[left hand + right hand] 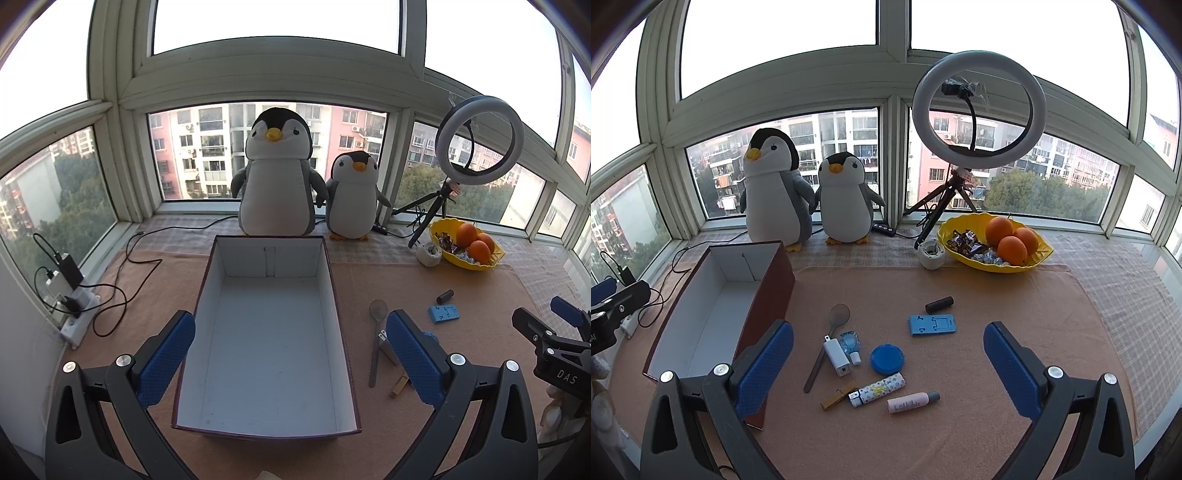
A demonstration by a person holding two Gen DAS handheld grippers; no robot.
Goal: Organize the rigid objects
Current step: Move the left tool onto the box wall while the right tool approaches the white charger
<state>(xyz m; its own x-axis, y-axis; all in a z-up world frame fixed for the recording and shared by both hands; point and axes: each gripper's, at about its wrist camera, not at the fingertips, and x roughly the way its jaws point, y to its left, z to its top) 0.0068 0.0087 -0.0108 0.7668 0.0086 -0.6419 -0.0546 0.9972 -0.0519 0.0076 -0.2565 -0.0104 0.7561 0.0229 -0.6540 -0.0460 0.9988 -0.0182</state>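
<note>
Both the left gripper (291,354) and the right gripper (888,363) are held spread and empty. Small items such as the tube (913,402) and lighter (877,390) lie crowded on the bench beside the empty box (267,332); neighbours could be knocked, or round pieces rolled away.

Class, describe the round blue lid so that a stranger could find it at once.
Start at the open box. Among the small things on the cloth to its right lies the lid, below the blue rectangular stand. It alone is a flat blue disc.

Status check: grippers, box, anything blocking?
Left gripper open over the box. Right gripper open above the loose items. Box empty. Nothing blocking.
</note>
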